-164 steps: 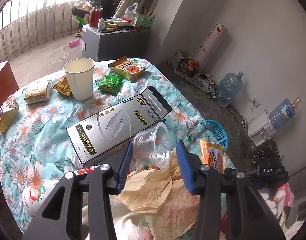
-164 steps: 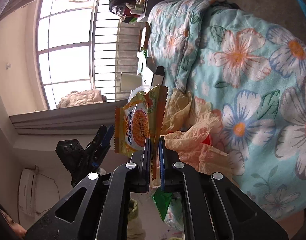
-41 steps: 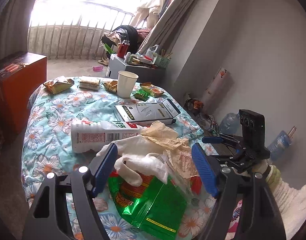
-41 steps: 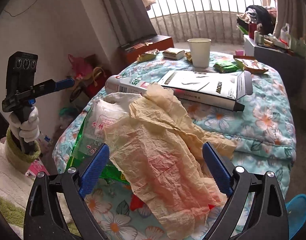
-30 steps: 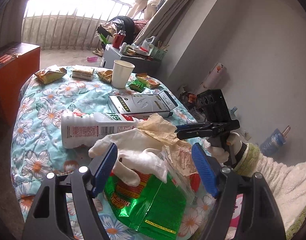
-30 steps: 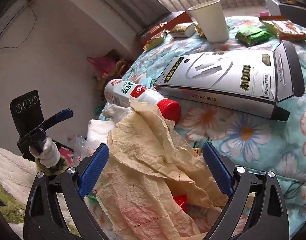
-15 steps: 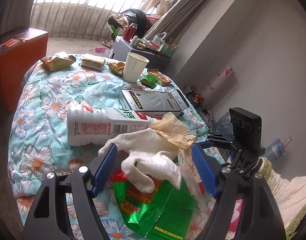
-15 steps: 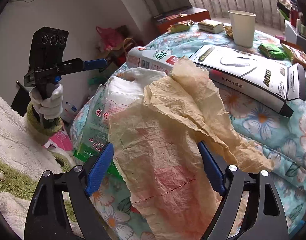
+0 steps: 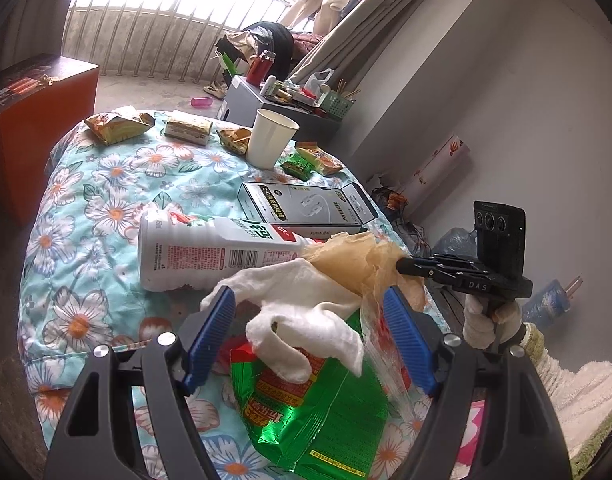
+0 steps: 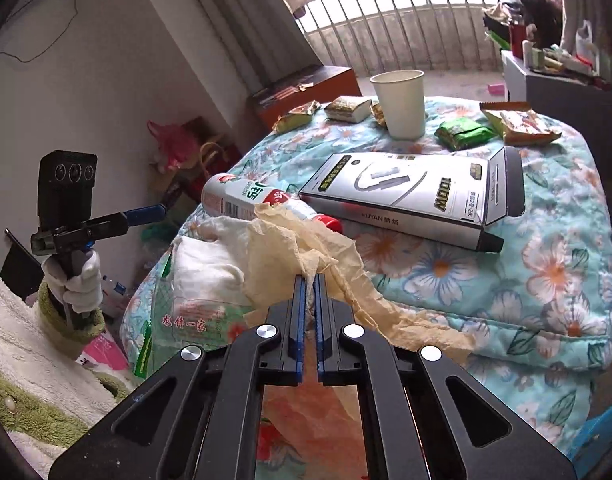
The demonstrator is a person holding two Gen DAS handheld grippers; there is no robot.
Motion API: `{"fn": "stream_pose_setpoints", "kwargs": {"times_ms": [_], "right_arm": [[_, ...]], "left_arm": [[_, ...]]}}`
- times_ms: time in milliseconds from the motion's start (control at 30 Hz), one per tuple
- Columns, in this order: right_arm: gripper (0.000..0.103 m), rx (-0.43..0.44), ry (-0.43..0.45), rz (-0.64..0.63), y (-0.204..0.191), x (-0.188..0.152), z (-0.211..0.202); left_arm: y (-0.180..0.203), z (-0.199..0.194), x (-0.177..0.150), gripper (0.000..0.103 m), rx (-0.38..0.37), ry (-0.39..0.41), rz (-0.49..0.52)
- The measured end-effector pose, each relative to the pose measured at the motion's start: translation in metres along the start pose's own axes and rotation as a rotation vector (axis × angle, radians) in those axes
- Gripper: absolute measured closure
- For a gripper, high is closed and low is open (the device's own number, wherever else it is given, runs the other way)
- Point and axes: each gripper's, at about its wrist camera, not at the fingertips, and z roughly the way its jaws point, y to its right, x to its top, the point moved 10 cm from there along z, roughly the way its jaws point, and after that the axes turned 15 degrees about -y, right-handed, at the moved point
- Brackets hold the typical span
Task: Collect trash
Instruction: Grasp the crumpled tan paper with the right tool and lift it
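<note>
A crumpled tan paper [image 10: 290, 252] lies on the near edge of the flowered table [image 10: 546, 264]. My right gripper [image 10: 310, 280] is shut on it; it also shows in the left wrist view [image 9: 404, 267], pinching the tan paper [image 9: 354, 260]. My left gripper [image 9: 310, 320] is open, its jaws on either side of a white cloth [image 9: 306, 308] that lies on a green snack bag [image 9: 314, 408]. A white bottle with a red cap [image 9: 210, 252] lies on its side just beyond.
A grey cable box [image 9: 306, 208], a white paper cup [image 9: 270, 138] and several snack packets [image 9: 118, 128] lie farther back on the table. An orange cabinet [image 9: 30, 112] stands left. A blue basket [image 10: 602, 428] shows low right.
My right gripper has closed on the tan paper; half a second ago its jaws were wide open around it. My left gripper stays open over the white cloth.
</note>
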Motion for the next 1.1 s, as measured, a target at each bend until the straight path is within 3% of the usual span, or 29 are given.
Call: {"fn": "stream_pose_setpoints", "kwargs": {"times_ms": [133,233,333,500,667,933,1000,1067,1100], "right_arm": [[0.099,-0.079,0.064,0.039,0.019,0.02,-0.004],[0.091,-0.129,0.093,0.08,0.036,0.032,0.003],[0.059,-0.058,0.058,0.105,0.04,0.035,0.02],[0.046,0.084,-0.014,0.132,0.034,0.022,0.033],[0.033,0.111,-0.009,0.104,0.022,0.016,0.021],[0.035,-0.053,-0.079,0.021,0.004,0.029,0.049],[0.048,-0.078,-0.103,0.022,0.005,0.031,0.06],[0.074,-0.086,-0.119,0.034,0.006,0.029,0.066],[0.081,-0.094,-0.121,0.042,0.007,0.029,0.066]], "left_arm": [[0.003,-0.003,-0.001,0.029,-0.004,0.006,0.006],[0.004,-0.004,-0.002,0.029,-0.007,0.009,0.005],[0.006,-0.002,-0.004,0.029,-0.014,0.004,0.001],[0.01,-0.001,-0.008,0.029,-0.025,-0.003,0.009],[0.009,0.0,-0.009,0.029,-0.031,-0.007,0.0],[0.013,0.001,-0.011,0.029,-0.029,-0.008,0.011],[0.017,0.0,-0.011,0.029,-0.024,-0.005,0.02],[0.02,-0.002,-0.012,0.029,-0.021,-0.002,0.028],[0.022,-0.002,-0.012,0.029,-0.023,0.0,0.03]]}}
